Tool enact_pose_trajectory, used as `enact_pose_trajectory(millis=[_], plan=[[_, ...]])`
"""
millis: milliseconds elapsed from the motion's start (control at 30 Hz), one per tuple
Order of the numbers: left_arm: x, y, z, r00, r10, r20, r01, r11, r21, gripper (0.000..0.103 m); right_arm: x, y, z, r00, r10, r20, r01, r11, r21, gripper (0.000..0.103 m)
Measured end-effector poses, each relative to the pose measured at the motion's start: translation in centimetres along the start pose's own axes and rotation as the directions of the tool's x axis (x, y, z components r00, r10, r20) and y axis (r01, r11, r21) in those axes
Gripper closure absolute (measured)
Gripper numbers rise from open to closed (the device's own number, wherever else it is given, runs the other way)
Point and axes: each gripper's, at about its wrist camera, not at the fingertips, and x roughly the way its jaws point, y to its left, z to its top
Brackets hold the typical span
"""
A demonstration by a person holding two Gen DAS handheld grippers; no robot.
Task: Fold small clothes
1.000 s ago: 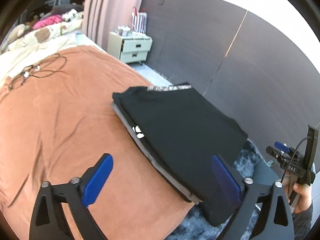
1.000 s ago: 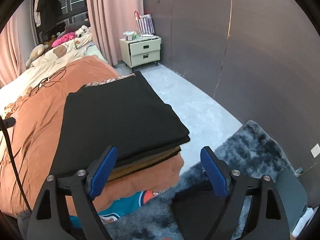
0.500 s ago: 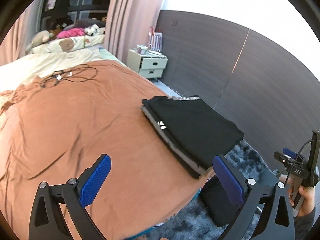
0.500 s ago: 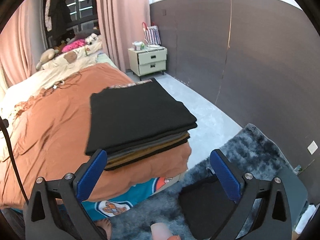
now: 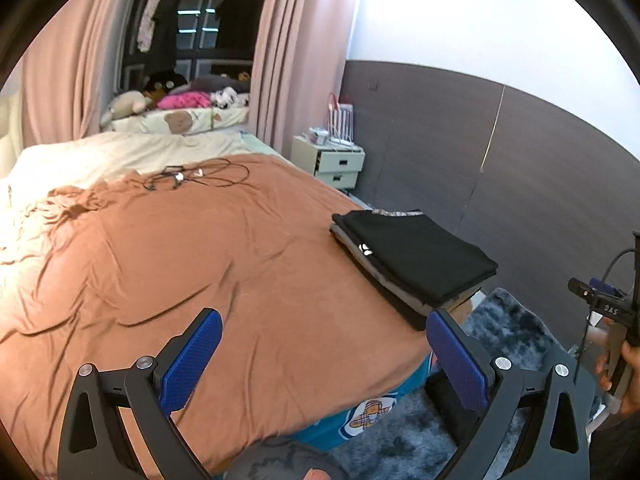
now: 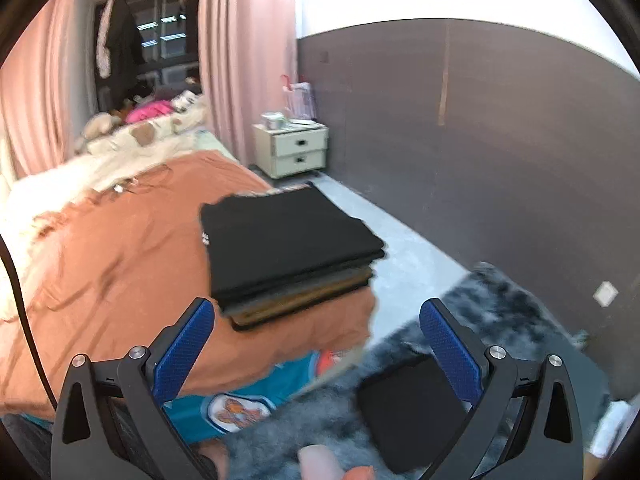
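With both the left gripper (image 5: 324, 356) and right gripper (image 6: 318, 344) spread and empty, the folded stack of clothes (image 5: 412, 264) sat right of centre on the bed (image 5: 200, 272), so fetching the next garment seemed best done without brushing that pile.

Right hand-held gripper (image 6: 316, 344) hangs wide apart, blue pads (image 6: 182, 350) empty, nothing between them. Ahead, a neat stack of folded clothes (image 6: 288, 252) sits at the near corner of the bed, black piece on top, grey and tan layers beneath. Orange bedspread (image 6: 120, 280) rumpled under it, a teal sheet with a cartoon patch (image 6: 240, 404) showing below the edge. Down on the shaggy grey rug (image 6: 500, 308) lies a flat black item (image 6: 412, 404). Cream nightstand (image 6: 292, 148) by the pink curtain (image 6: 240, 60). The view is slightly blurred.
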Motion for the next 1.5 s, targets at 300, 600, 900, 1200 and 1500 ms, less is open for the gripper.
enact_pose_trajectory(millis=[300, 600, 900, 1200, 1500], plan=[[-5.3, 0.0, -3.3, 0.996, 0.051, 0.076, -0.055, 0.998, 0.043, 0.0, -3.4, 0.9, -2.1, 0.997, 0.065, 0.03, -0.064, 0.998, -0.018, 0.0], [-9.2, -0.3, -6.4, 0.99, 0.085, 0.114, -0.091, 0.995, 0.045, 0.0, -7.2, 1.8, -4.2, 0.982, 0.174, 0.067, -0.17, 0.983, -0.065, 0.0], [-12.5, 0.8, -9.5, 0.984, 0.106, 0.142, -0.111, 0.994, 0.025, 0.0, -9.1, 1.5, -7.0, 0.968, 0.236, 0.09, -0.233, 0.972, -0.041, 0.0], [-14.8, 2.3, -12.4, 0.975, 0.142, 0.171, -0.146, 0.989, 0.009, 0.0, -9.0, 2.3, -9.8, 0.953, 0.293, 0.071, -0.292, 0.956, -0.027, 0.0], [-16.3, 4.4, -14.9, 0.971, 0.16, 0.178, -0.162, 0.987, -0.003, 0.0, -9.1, 3.5, -10.4, 0.95, 0.304, 0.075, -0.3, 0.952, -0.059, 0.0]])
